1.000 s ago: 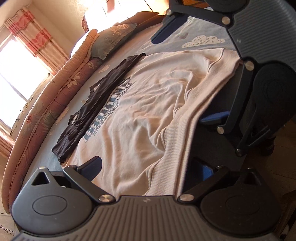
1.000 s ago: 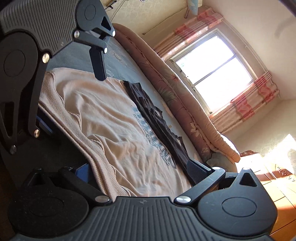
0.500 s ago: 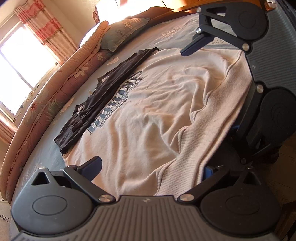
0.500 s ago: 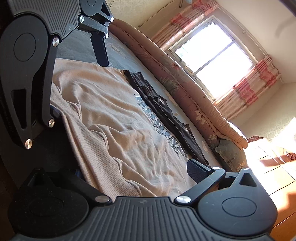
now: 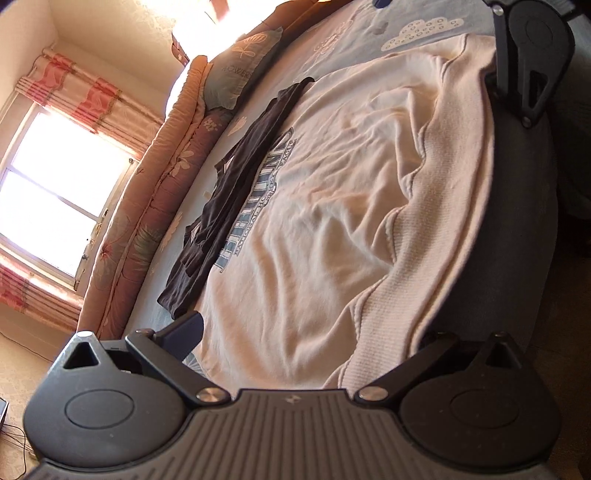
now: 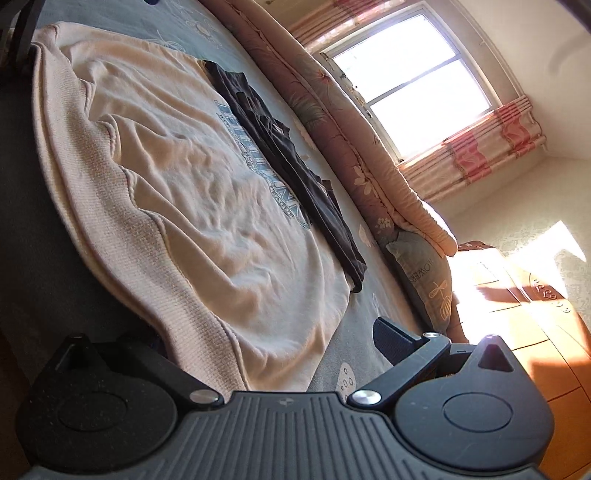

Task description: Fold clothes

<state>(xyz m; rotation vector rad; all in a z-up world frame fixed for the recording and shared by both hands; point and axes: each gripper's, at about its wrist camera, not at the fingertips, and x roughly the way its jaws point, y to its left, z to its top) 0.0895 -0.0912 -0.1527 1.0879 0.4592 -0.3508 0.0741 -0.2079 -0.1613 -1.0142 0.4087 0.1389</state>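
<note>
Spread flat on the bed point(image 5: 343, 40), the sweatshirt point(image 5: 332, 206) lies print up, its ribbed hem point(image 5: 439, 236) along the near edge of the mattress. A dark garment point(image 5: 236, 184) lies along its far side, partly under it, towards the rolled quilt point(image 5: 155, 192).

From the left wrist view, the left gripper point(image 5: 306, 332) has its jaws wide apart, one finger over the sheet beside the sweatshirt's corner, the other low by the hem at the mattress edge. This view alone catches the right gripper point(image 5: 524, 74), at the far hem corner, though only part of its frame shows there. It also shows the cloud print point(image 5: 421, 29) on the sheet.

From the right wrist view, the right gripper point(image 6: 269, 339) is likewise spread wide, straddling the near corner of the sweatshirt point(image 6: 192, 192); its left finger is lost in shadow under the hem. Only this view shows the wooden headboard point(image 6: 535, 314) in sun beyond the pillow point(image 6: 424, 266). The window point(image 6: 406, 74) appears in both.
</note>
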